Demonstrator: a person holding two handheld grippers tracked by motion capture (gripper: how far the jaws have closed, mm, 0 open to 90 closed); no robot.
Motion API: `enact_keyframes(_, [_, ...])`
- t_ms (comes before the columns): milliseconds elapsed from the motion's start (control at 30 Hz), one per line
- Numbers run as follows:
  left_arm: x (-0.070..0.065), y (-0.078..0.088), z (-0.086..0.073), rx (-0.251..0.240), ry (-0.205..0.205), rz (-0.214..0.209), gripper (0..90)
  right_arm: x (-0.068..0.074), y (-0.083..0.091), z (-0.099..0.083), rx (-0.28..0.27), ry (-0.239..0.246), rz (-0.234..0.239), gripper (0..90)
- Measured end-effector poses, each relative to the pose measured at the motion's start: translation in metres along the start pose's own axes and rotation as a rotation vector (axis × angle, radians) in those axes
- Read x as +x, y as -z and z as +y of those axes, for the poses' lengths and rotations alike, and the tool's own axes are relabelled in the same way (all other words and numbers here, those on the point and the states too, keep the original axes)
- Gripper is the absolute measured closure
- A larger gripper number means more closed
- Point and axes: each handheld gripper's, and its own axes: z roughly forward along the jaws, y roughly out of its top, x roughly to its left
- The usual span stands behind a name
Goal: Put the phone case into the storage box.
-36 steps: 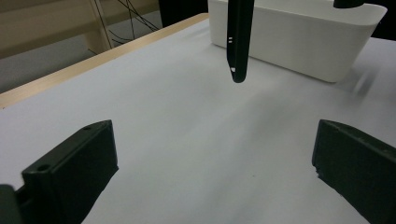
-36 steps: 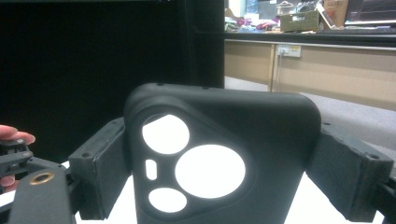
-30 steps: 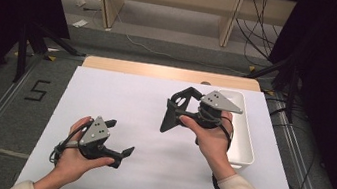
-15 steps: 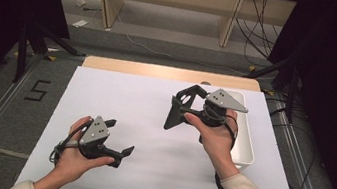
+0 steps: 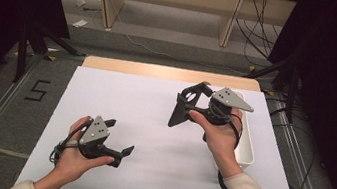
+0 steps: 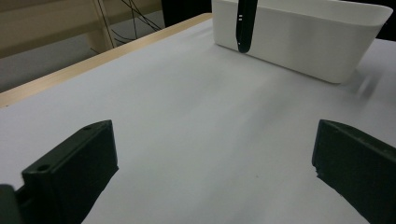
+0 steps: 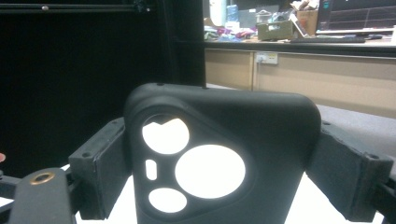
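Right tool (image 5: 182, 107) | clamps black phone case (image 7: 219, 154) by its side edges, mid-frame | case: light, flexible, hold edges gently | your left tool (image 5: 120, 149) open, empty, lower left

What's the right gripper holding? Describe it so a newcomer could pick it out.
On the white table, look toward the white tub at the right edge. Just left of it, the right gripper is raised off the surface with its jaws clamped on a black phone case. It is flat with rounded corners, and several round camera holes cut through it mark it out.
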Motion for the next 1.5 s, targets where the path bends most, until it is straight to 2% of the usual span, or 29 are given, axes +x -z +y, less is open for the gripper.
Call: enact_keyframes(1500, [0.000,-0.001,0.000,0.000,0.006,-0.001,0.0,-0.036,0.020,0.013,-0.045,-0.012,-0.130,14.9])
